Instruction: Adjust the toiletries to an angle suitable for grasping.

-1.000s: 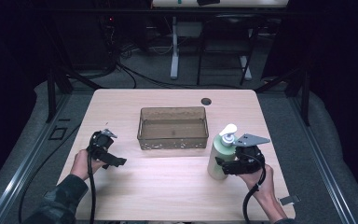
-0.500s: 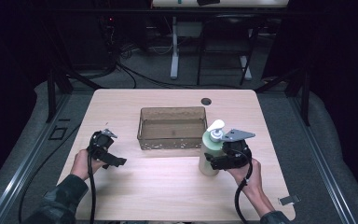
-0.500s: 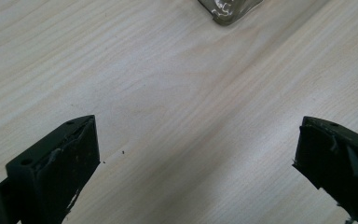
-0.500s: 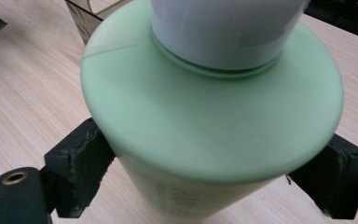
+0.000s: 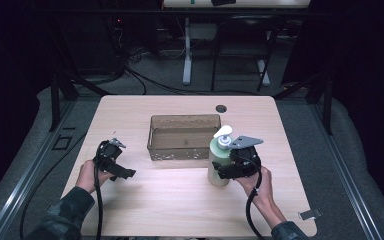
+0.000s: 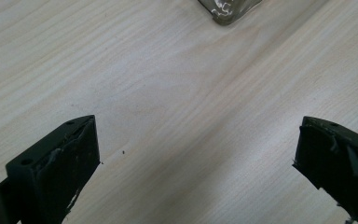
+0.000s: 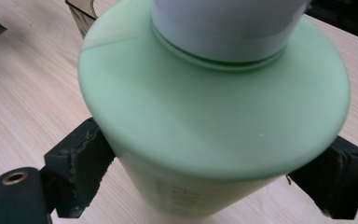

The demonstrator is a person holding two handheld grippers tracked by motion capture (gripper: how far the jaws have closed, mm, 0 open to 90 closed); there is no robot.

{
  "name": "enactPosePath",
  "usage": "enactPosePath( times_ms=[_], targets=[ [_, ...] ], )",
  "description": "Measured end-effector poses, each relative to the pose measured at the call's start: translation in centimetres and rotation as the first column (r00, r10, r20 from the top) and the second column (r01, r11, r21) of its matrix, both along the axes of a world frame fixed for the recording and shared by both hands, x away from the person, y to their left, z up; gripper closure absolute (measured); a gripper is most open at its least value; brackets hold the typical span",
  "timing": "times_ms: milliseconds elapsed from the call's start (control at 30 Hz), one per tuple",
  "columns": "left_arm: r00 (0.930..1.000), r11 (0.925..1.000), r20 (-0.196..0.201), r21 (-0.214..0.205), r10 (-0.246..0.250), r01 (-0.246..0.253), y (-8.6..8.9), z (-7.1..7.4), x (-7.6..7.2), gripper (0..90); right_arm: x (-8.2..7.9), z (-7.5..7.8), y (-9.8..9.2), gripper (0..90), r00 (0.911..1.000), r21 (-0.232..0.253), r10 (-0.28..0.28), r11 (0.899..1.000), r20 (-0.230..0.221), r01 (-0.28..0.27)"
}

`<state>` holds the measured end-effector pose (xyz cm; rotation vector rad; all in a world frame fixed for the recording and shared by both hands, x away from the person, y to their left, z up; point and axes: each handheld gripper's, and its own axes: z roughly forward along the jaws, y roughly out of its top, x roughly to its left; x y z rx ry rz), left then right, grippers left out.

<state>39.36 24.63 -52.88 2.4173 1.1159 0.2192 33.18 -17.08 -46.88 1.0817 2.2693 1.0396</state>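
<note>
The right tongs (image 5: 226,171) are clamped on the pale green plastic pump bottle with a white dispenser head (image 5: 220,159), which is held upright. Since a second ago it has been carried leftward across the light wooden worktop (image 5: 180,210), and is now just beside the brown translucent rectangular bin (image 5: 182,136). The left tongs (image 5: 122,170) are kept spread wide with nothing between them, unmoved.

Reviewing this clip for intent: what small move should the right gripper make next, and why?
Probably lift the green pump bottle slightly and carry it toward the brown bin. The right gripper is clamped on the bottle, which stands just beside the bin's near right corner.
</note>
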Motion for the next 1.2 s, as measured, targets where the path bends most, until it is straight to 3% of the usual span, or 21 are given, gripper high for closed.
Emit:
enactPosePath(
  times_ms=[667,1200],
  targets=[
    [1.0,1.0,0.001,0.0,0.002,-0.002,0.0,0.0,0.0,0.0,0.8,0.0,2.8,11.9,1.0,0.002,0.003,1.0,-0.001,-0.003],
    [1.0,0.9999,-0.002,0.016,-0.004,0.004,-0.3,0.0,0.0,0.0,1.3,0.0,3.6,11.6,1.0,0.0,0.009,1.0,-0.003,-0.009]
  ],
)
